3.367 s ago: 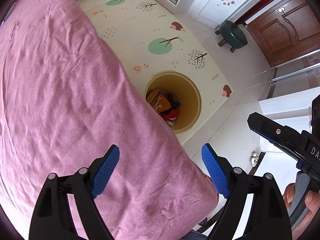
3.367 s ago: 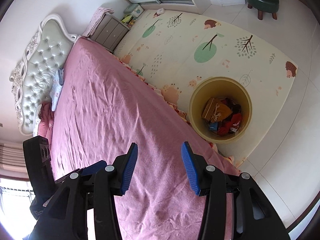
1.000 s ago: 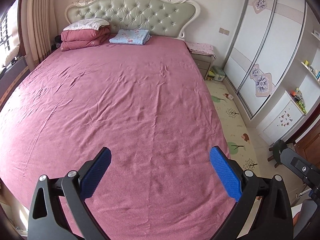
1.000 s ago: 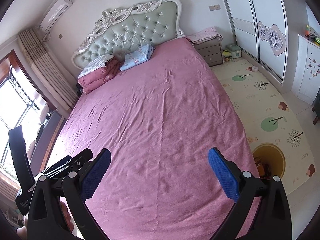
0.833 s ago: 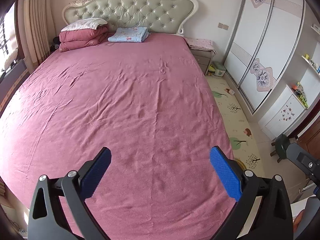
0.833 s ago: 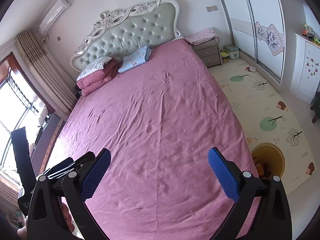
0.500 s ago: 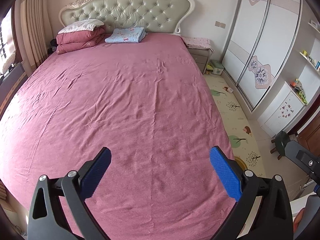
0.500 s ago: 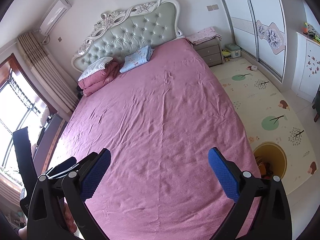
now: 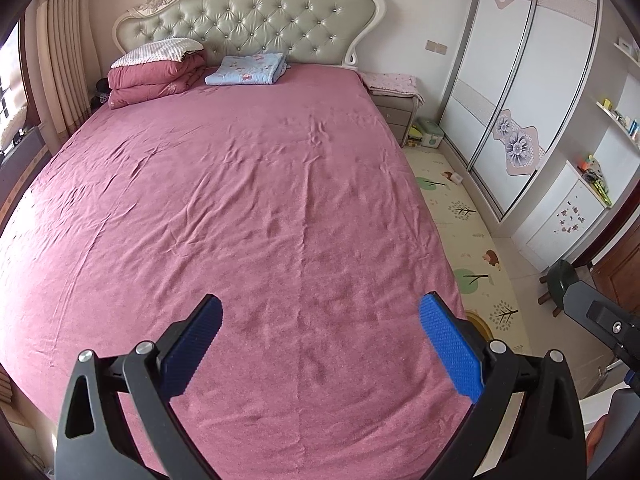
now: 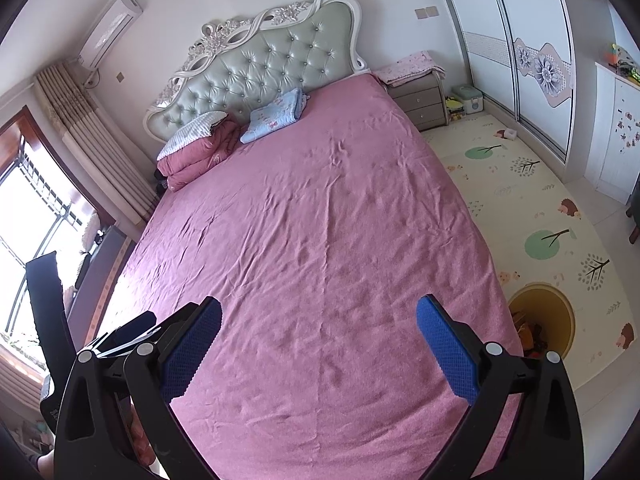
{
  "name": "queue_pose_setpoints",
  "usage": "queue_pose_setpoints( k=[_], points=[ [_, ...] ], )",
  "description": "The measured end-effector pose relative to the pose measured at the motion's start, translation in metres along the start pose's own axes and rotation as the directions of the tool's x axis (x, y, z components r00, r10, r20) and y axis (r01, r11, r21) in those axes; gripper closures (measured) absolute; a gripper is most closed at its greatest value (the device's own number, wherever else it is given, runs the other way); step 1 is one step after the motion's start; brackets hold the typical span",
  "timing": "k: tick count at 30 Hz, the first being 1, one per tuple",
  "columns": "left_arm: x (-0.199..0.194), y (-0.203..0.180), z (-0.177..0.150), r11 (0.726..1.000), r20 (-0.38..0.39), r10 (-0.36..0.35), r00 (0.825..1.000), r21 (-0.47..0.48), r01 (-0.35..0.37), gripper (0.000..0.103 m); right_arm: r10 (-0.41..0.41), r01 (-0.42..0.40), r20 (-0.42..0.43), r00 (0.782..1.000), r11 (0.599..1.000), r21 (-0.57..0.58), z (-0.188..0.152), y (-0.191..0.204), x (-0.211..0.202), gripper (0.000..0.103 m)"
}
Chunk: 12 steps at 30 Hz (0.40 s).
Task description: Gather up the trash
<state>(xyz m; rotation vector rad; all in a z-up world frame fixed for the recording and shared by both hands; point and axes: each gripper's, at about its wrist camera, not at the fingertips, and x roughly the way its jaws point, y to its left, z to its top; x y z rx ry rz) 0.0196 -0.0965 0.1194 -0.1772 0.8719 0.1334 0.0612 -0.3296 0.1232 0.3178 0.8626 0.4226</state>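
Observation:
My left gripper (image 9: pixel 320 316) is open and empty, held above the foot of a bed with a pink sheet (image 9: pixel 240 200). My right gripper (image 10: pixel 318 318) is also open and empty over the same sheet (image 10: pixel 320 220). A yellow bin (image 10: pixel 554 316) with several pieces of trash inside stands on the play mat by the bed's right side; only a sliver of its rim (image 9: pixel 478 318) shows in the left wrist view. No loose trash shows on the sheet.
A folded pink quilt (image 9: pixel 154 78) and a blue blanket (image 9: pixel 246 69) lie by the headboard. A nightstand (image 9: pixel 394 108), a wardrobe (image 9: pixel 520 80) and a green stool (image 9: pixel 558 280) stand to the right. A patterned play mat (image 10: pixel 540 208) covers the floor.
Both grippers swung up from the bin by the bed to face the whole bed and opened wider. Over the last second the views only drifted slightly.

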Motion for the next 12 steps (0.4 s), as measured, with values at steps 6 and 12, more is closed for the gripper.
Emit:
queue_pose_setpoints(
  k=[6,12],
  points=[
    [0.0028,0.0029,0.002,1.0,-0.009,0.004,1.0,-0.015,-0.005,0.004,0.003,-0.003,-0.006,1.0,1.0,0.012,0.0011,-0.0029,0.0022,0.009],
    [0.0047,0.0023,0.0019,1.0,-0.009,0.009,1.0,-0.006,-0.009,0.004,0.009,-0.009,-0.017,1.0,1.0,0.018,0.001,-0.0049,0.0059,0.009]
  ],
)
